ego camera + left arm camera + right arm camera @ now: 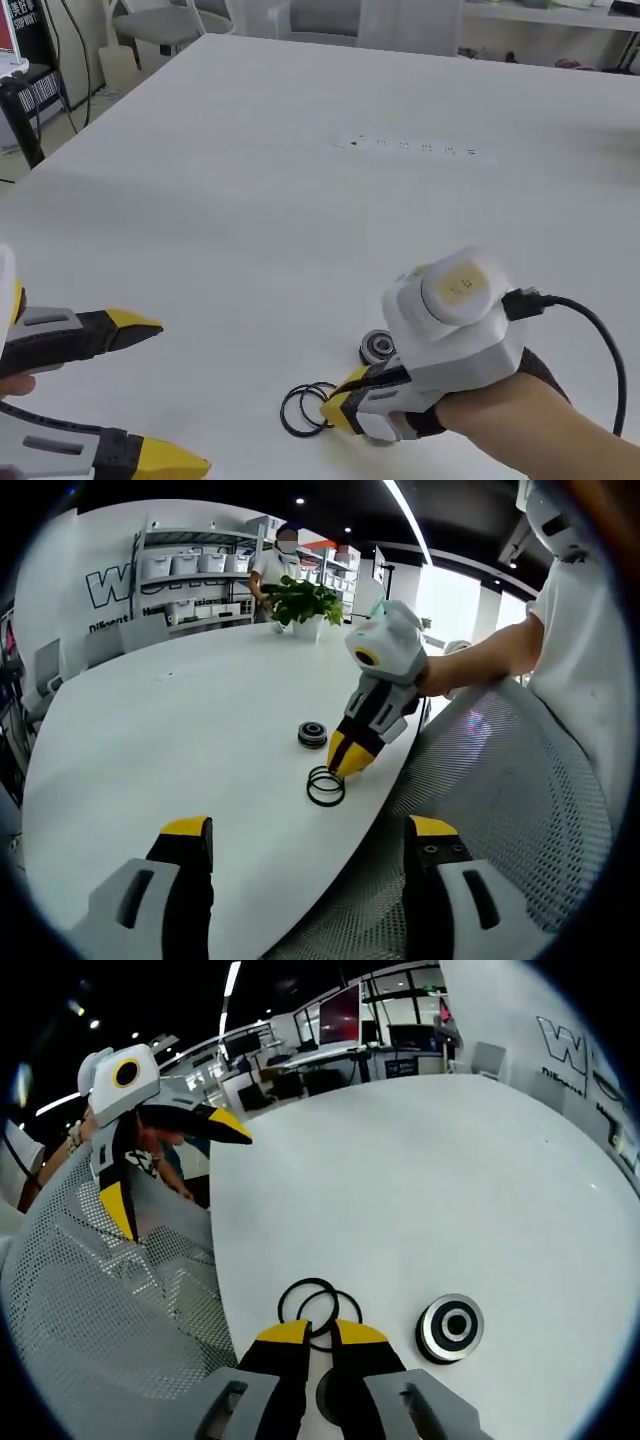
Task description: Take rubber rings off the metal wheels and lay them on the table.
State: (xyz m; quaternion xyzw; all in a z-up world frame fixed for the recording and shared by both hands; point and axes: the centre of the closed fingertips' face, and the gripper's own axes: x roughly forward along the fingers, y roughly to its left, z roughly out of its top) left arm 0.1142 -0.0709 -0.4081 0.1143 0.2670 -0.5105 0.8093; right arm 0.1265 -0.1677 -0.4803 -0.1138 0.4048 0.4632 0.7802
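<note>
right hand-held gripper — two rubber rings, one wheel

The head view looks forward and down across the white counter, with the right gripper close at lower right and the left gripper at the lower left edge. The left gripper view sits low by the counter's edge and faces across it, past its own jaws, to the rubber rings and metal wheel at middle distance. The right gripper view hangs very near over those same rings and wheel, a patch of counter all three views share.
</note>
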